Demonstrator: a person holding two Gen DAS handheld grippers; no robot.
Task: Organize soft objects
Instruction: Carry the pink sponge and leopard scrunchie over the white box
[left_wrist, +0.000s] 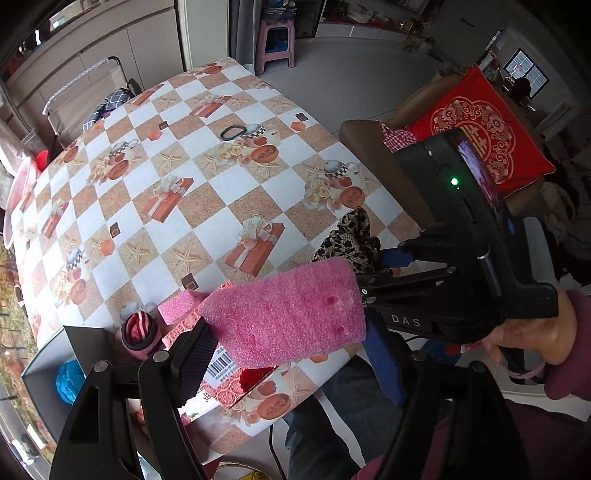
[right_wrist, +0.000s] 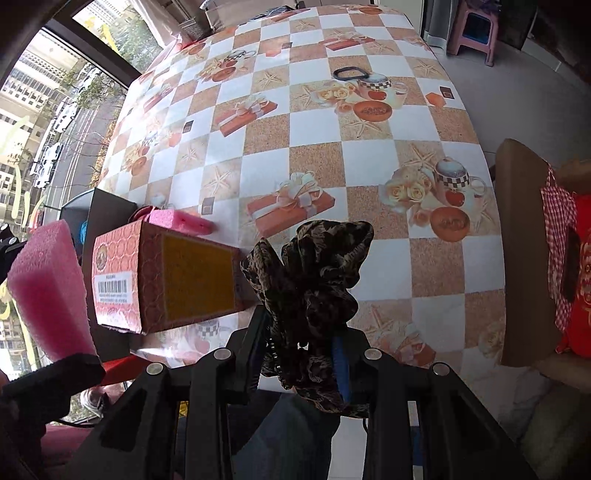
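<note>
Two loaded grippers: left gripper (left_wrist: 284, 354) on pink sponge (left_wrist: 288, 314), right gripper (right_wrist: 301, 354) on leopard scrunchie (right_wrist: 314, 277).

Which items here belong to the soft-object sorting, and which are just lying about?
Job:
large pink foam block
leopard-print scrunchie
small pink foam piece
striped hair ties
patterned box

Lying about:
black oval ring
red cushion
pink stool

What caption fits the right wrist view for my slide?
Right claw shut on a leopard-print fabric scrunchie above the checkered tablecloth, beside a red patterned cardboard box.
</note>
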